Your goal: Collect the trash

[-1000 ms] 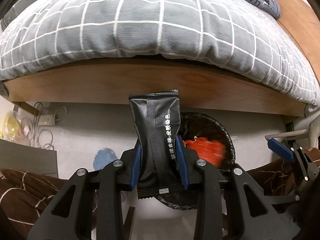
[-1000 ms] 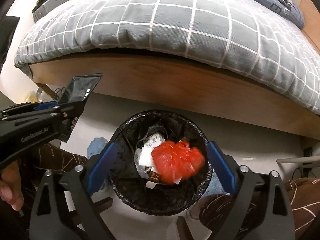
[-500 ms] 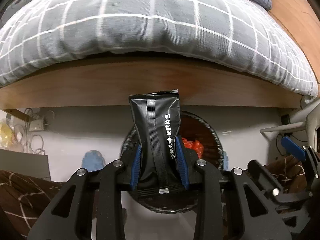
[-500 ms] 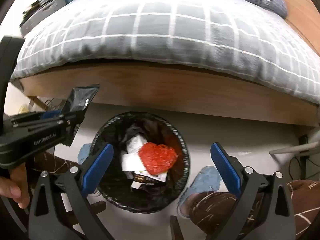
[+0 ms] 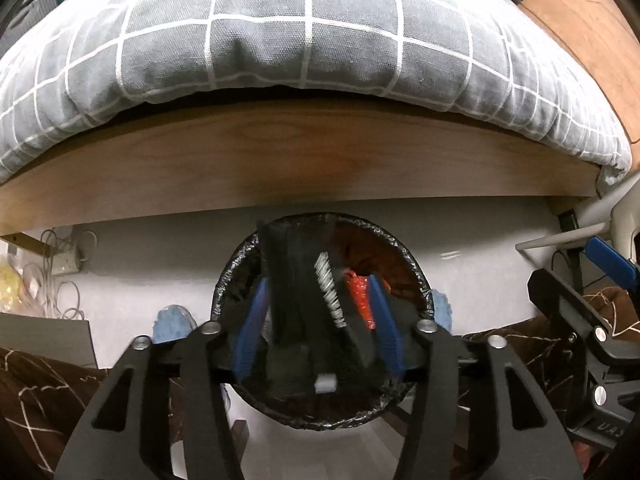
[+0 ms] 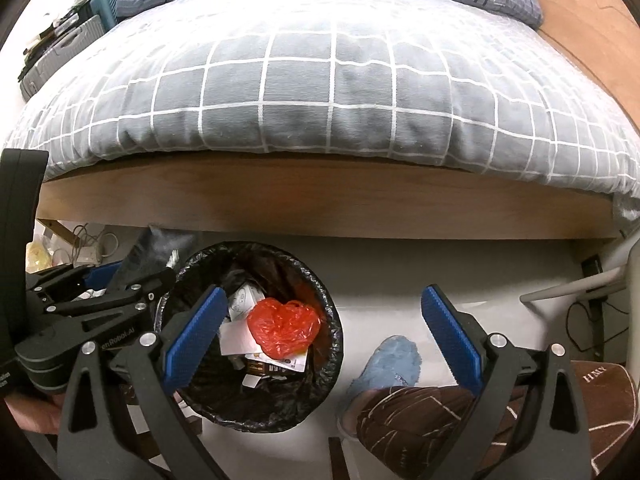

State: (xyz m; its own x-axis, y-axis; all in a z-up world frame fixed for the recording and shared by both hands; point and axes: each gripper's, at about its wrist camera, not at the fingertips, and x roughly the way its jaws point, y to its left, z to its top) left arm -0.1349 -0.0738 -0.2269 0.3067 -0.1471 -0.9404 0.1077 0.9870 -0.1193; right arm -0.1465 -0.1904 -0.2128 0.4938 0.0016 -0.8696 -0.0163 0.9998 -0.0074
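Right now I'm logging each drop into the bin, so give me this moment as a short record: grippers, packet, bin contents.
left gripper: jaws opening, black packet loose between them, blurred
right gripper: open, empty
bin: black liner, on floor beside bed frame
bin contents: red plastic bag, paper scraps
packet position: above the bin opening

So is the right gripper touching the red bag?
Apart. In the right wrist view the red bag lies in the bin, with clear gaps to both pads of the right gripper.
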